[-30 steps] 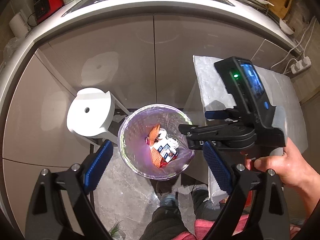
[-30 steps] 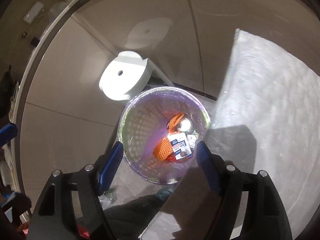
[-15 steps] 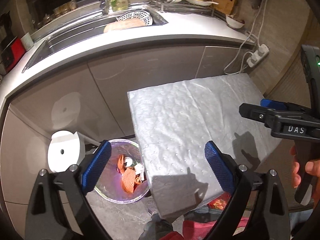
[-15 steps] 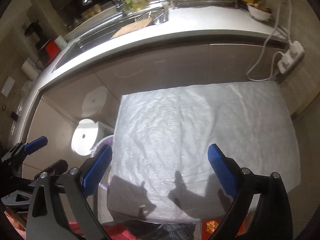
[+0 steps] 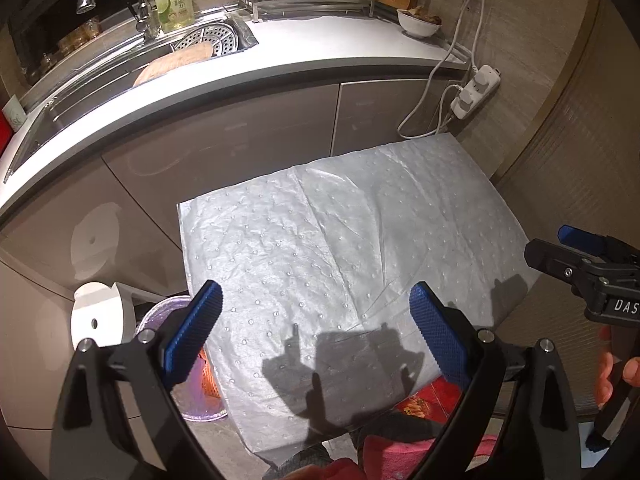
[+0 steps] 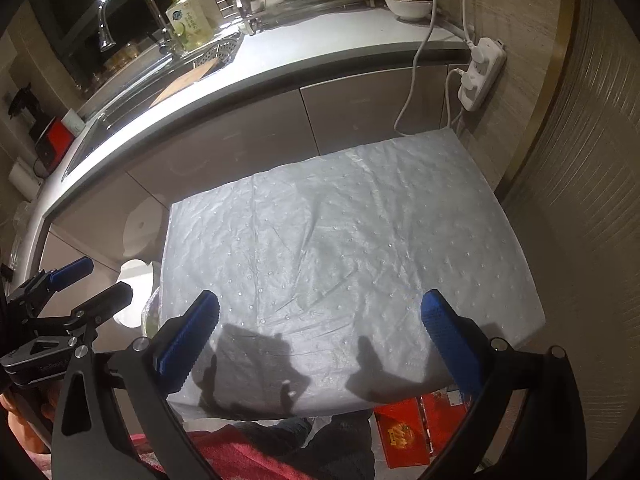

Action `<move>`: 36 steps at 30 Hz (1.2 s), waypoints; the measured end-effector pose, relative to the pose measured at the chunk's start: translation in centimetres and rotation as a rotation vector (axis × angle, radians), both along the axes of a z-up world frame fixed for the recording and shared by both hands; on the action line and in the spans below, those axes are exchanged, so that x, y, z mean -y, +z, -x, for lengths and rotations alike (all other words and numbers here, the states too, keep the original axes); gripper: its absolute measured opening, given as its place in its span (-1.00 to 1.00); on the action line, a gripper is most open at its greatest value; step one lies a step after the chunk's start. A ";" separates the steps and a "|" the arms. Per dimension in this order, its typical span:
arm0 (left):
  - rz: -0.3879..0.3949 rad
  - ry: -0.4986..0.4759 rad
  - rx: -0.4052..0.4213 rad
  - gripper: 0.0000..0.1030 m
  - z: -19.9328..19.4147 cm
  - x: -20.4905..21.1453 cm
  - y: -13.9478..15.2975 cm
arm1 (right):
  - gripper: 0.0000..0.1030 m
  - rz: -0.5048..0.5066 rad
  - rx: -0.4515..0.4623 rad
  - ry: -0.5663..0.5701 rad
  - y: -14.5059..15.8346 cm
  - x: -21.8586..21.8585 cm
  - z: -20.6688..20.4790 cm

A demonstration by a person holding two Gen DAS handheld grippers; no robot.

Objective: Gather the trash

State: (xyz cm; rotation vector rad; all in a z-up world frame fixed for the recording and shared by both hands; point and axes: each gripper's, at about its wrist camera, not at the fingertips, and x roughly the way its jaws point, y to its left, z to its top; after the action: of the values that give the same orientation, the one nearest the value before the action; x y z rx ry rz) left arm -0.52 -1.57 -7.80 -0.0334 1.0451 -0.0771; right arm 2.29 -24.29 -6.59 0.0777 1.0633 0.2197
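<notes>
Holding orange trash: purple bin [image 5: 176, 312]

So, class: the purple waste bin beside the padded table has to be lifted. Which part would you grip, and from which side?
Grip the rim of the purple waste bin on its left arc, coming from above. Only that arc shows; the white padded sheet overhangs the rest, and the white stool stands close on the left. The thin upright wall suits one finger inside, one outside. The left gripper is open and nearest.

Dimpled matt white sheet [image 5: 340, 248]; glossy cabinet fronts [image 5: 224, 136]; shiny metal sink [image 5: 120, 68]; ribbed blue tool pads [image 5: 438, 334].
</notes>
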 end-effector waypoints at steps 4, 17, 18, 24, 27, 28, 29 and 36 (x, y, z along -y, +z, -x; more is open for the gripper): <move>0.006 0.022 0.002 0.76 -0.3 0.7 0.0 | 0.95 0.012 -0.002 0.009 -0.1 0.9 -0.2; -0.019 0.051 0.073 0.85 0.6 1.1 2.4 | 0.95 0.042 0.057 0.055 1.9 -0.9 0.5; -0.020 0.057 0.081 0.85 0.8 0.9 2.8 | 0.95 0.047 0.068 0.057 2.3 -1.3 0.8; -0.047 0.066 0.163 0.85 2.9 -0.3 5.8 | 0.95 0.056 0.138 0.059 5.2 -3.6 3.5; -0.047 0.063 0.171 0.85 4.3 -1.5 7.0 | 0.95 0.039 0.162 0.034 6.5 -4.8 5.4; -0.049 0.058 0.180 0.85 4.8 -1.9 7.4 | 0.95 0.031 0.167 0.024 6.9 -5.2 6.0; -0.054 0.053 0.191 0.85 5.4 -2.4 7.8 | 0.95 0.027 0.174 0.011 7.2 -5.6 6.7; -0.024 0.004 0.236 0.85 8.8 -4.7 10.2 | 0.95 0.021 0.221 -0.057 9.7 -7.7 11.4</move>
State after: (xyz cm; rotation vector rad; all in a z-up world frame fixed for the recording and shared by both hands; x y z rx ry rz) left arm -9.31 3.09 2.43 -0.0048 0.8098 -0.0632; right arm -9.09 -16.55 3.13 0.0628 0.8424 0.1616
